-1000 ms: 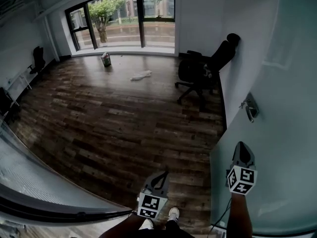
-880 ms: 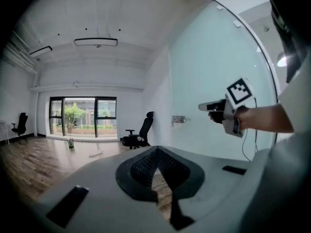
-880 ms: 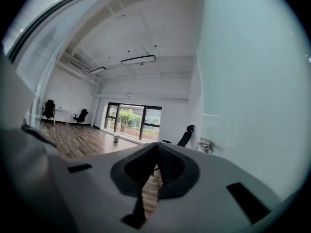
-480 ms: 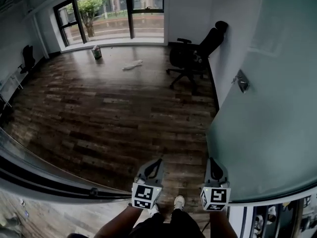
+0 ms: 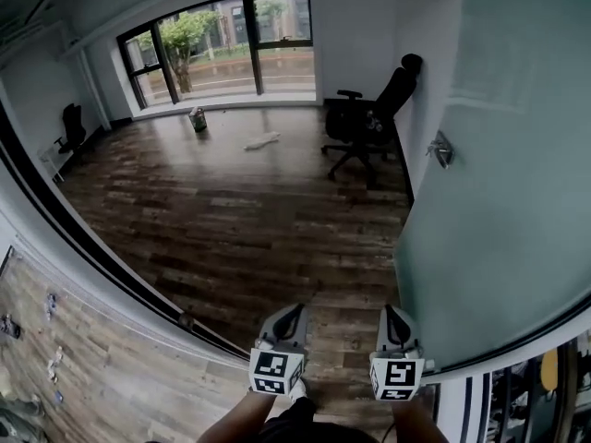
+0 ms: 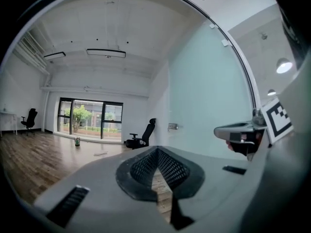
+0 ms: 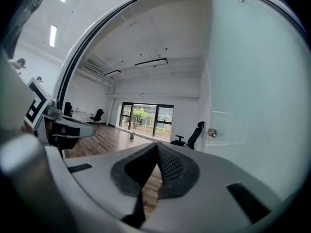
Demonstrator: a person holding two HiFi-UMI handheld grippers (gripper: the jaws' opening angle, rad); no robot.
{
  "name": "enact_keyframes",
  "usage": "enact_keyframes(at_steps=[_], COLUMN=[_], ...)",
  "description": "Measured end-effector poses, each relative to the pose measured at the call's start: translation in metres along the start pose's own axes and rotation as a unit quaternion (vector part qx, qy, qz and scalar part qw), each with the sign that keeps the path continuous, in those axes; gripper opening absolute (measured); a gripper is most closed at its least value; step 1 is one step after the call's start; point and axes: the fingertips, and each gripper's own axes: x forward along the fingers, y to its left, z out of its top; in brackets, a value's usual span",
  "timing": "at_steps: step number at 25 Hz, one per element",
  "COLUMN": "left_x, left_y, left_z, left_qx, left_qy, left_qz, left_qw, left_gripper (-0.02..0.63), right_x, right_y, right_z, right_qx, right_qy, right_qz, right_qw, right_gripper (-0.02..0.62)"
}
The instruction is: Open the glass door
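Observation:
The frosted glass door (image 5: 499,201) stands swung open along the right side, with a metal handle fitting (image 5: 441,150) on its face. My left gripper (image 5: 288,314) and right gripper (image 5: 392,314) are side by side at the bottom of the head view, both pointing into the room. Each is shut with nothing between its jaws. The right gripper is just left of the door's near edge and apart from it. In the left gripper view my left gripper (image 6: 158,152) has the door (image 6: 209,96) to its right. The right gripper (image 7: 158,149) also sees the door (image 7: 257,96).
A black office chair (image 5: 369,118) stands by the right wall beyond the door. A can (image 5: 198,118) and a white scrap (image 5: 262,140) lie on the wooden floor near the window (image 5: 231,40). A black door frame and floor track (image 5: 111,266) curve along the left.
My right gripper has come off the door's face and moved left, next to the left gripper. The view has pulled back, so the dark frame at the left now shows more.

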Motion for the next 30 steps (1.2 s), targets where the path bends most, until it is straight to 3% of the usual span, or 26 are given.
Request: enact_keyframes(at_steps=[5, 11, 18, 30], left_x=[-0.05, -0.109, -0.164, -0.256], left_y=[-0.036, -0.083, -0.094, -0.112], left_z=[0.0, -0.014, -0.026, -0.038], left_qx=[-0.003, 0.015, 0.019, 0.017], left_qy=[-0.037, -0.031, -0.024, -0.027], left_qz=[0.036, 0.045, 0.063, 0.02], left_qw=[0.9987, 0.9984, 0.9975, 0.9993], left_gripper=[-0.002, -0.002, -0.002, -0.002], right_x=[-0.07, -0.131, -0.177, -0.263], right_y=[0.0, 0.0, 0.022, 0.077], right_z=[-0.008, -0.021, -0.025, -0.023], right_qx=[0.006, 0.02, 0.027, 0.012], right_qy=[-0.014, -0.02, -0.016, -0.003], right_qz=[0.01, 0.023, 0.037, 0.007], right_qw=[1.0, 0.999, 0.999, 1.0], right_gripper=[0.015, 0.015, 0.015, 0.015])
